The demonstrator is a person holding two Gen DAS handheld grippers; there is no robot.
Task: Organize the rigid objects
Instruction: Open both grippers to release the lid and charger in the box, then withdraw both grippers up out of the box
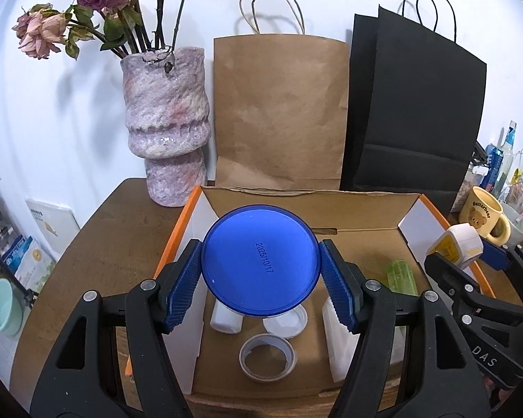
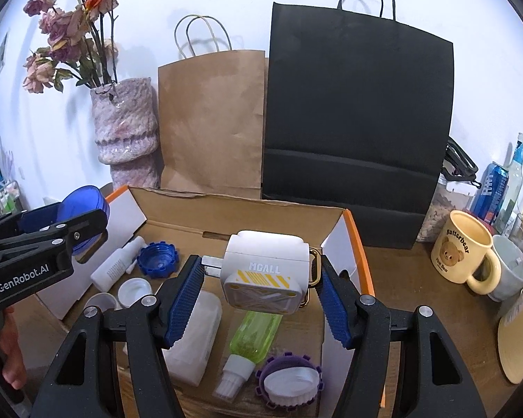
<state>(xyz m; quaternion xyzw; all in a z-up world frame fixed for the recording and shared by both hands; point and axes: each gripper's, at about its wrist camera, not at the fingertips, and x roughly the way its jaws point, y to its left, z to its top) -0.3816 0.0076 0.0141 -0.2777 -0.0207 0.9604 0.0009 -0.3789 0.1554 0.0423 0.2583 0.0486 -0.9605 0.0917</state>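
Two paper bags are standing at the back – one black bag (image 2: 357, 122), one brown bag (image 2: 211, 122) – beside one mottled vase (image 2: 127, 129) of dried flowers, and one open cardboard box (image 2: 247, 214) is sitting on the tabletop (image 1: 97, 240) in front of them, taking in the small rigid things. Both loads are hanging over that box: the left gripper (image 1: 261, 271) is squeezing one blue-lidded round jar (image 1: 261, 259) at its lid, jaws about half open and pressing on the rim, while the right gripper (image 2: 261, 289) is carrying one white MCALL gadget (image 2: 265, 268) with jaws roughly half spread, though whether the right-hand pad is gripping the body or only its gold ring I cannot tell. The risks I am judging from here: the smooth round lid could be slipping out of a two-point pinch, and either piece, let go from above, could be landing on what is already lying inside – one white block (image 2: 195, 338), one green bottle (image 2: 256, 334), one small white bottle (image 2: 116, 266), one purple cap (image 2: 289, 383), one blue cap (image 2: 157, 259), one white cap (image 2: 134, 291) and one grey ring (image 1: 266, 357). Off to the right, one yellow bear mug (image 2: 465, 249) is standing clear.
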